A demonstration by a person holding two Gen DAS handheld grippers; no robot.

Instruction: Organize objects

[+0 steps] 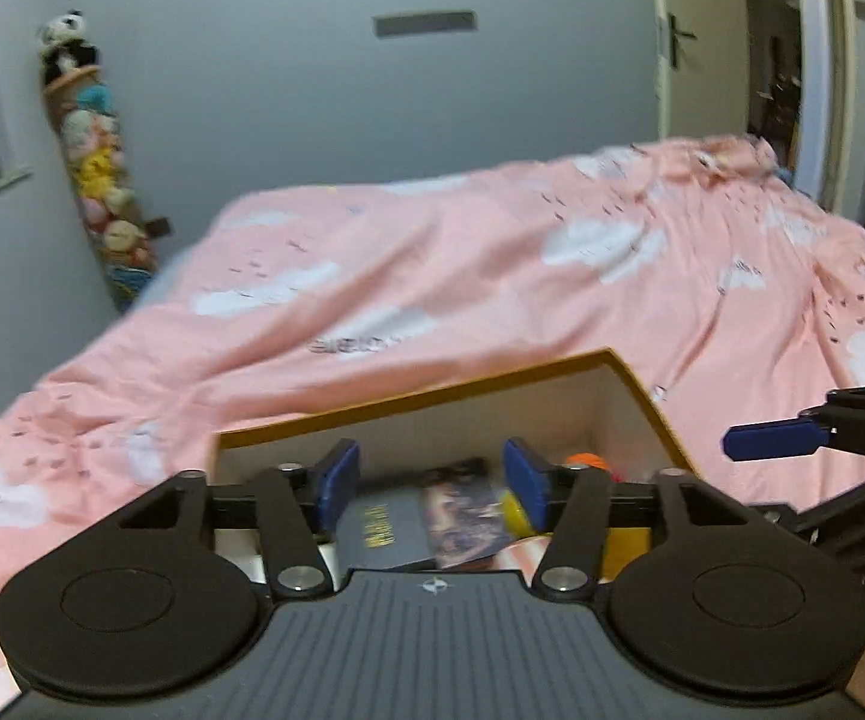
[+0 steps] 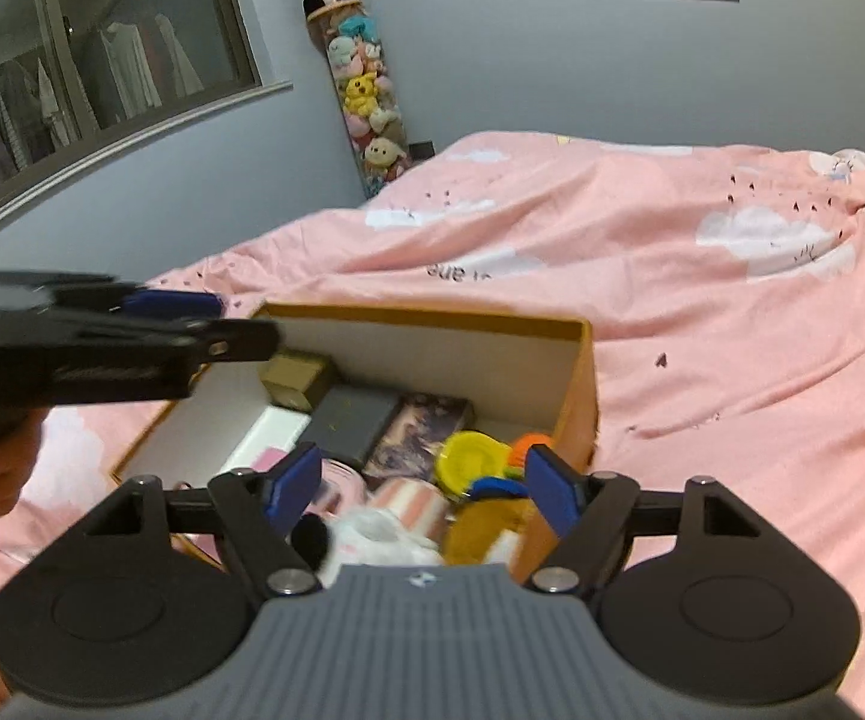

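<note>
Toys and books are packed in the box (image 2: 582, 396) on the pink bed (image 2: 702, 312) — near its front edge. Both grippers — left (image 1: 429, 489) and right (image 2: 423, 489) — are held wide apart, nothing gripped.

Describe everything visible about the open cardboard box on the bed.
The open rectangular cardboard box, mustard-yellow outside and white inside, sits lidless and upright on the pink cloud-print bedcover. Inside lie a dark grey book, a picture-covered book, a small olive box, a yellow plastic toy and striped pink fabric.
</note>
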